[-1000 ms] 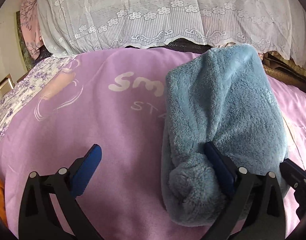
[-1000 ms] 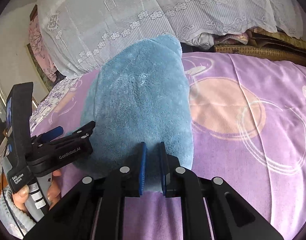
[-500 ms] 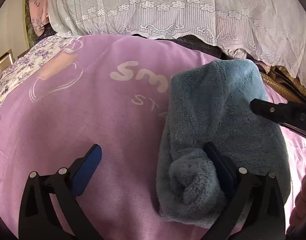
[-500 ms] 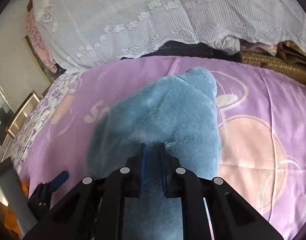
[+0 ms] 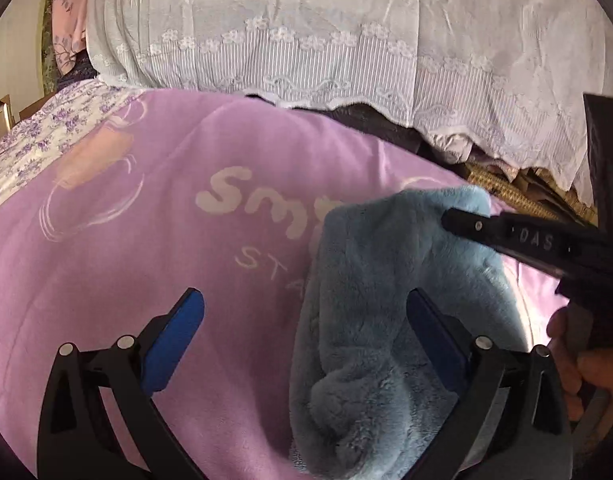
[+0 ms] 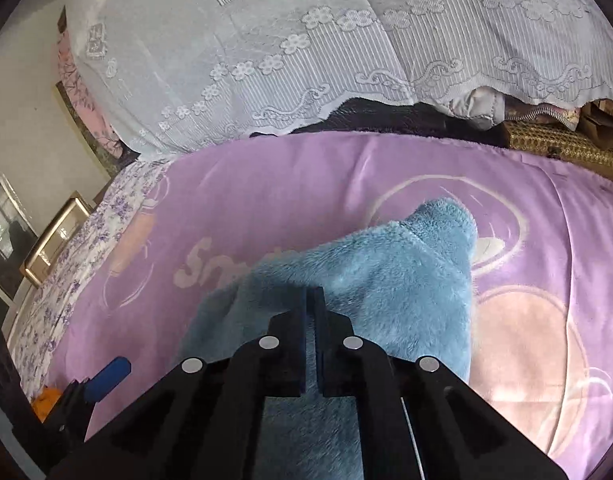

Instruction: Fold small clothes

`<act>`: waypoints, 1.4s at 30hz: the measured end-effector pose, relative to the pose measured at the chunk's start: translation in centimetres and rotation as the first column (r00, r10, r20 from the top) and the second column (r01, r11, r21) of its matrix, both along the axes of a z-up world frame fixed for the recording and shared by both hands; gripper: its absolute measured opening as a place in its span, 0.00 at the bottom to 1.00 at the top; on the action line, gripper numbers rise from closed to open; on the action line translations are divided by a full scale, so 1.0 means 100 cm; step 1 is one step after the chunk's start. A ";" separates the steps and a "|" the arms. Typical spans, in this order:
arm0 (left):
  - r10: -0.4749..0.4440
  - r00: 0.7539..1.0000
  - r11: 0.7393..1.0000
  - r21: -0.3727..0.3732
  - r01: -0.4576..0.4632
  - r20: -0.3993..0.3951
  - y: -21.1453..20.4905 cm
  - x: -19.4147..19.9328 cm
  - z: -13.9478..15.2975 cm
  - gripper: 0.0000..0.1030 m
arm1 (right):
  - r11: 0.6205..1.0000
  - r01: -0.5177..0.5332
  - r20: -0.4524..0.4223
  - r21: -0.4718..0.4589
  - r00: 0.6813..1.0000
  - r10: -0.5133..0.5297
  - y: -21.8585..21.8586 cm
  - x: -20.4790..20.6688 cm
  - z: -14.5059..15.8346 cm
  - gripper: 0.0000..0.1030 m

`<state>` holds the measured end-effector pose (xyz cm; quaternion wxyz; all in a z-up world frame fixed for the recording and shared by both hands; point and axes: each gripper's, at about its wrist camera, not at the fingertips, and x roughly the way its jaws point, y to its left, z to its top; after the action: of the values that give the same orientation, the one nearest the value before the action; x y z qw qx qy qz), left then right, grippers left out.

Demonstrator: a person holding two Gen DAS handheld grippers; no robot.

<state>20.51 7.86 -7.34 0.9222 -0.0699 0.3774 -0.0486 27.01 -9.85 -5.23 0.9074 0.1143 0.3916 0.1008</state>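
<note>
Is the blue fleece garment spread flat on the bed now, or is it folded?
Folded, at least partly. The blue fleece garment lies doubled in thick layers on the purple blanket, with a rolled end near the left gripper.

Purple blanket [image 6: 266,184] with white lettering spreads ahead of fingers. Beyond it, white lace cover [image 6: 346,40] drapes over pile. Floral sheet [image 6: 86,248] to left. Gold frame [image 6: 54,240] and cream wall [image 6: 22,120] far left. Wicker [image 6: 558,142] far right. Daylight.

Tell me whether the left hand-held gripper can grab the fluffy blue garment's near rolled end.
Probably yes: the left hand-held gripper is open, and the fluffy blue garment already lies between its fingers.
</note>
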 end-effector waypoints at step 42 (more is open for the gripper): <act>-0.262 0.936 0.910 -0.385 0.157 -0.236 0.025 0.016 -0.037 0.96 | 0.882 0.167 -0.016 0.440 0.984 -0.179 -0.082 -0.135 -0.059 0.89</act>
<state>22.11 10.37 -11.04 0.8194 -0.2023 0.4952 -0.2060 13.50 -18.04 -11.10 0.8684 0.3493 0.3353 0.1066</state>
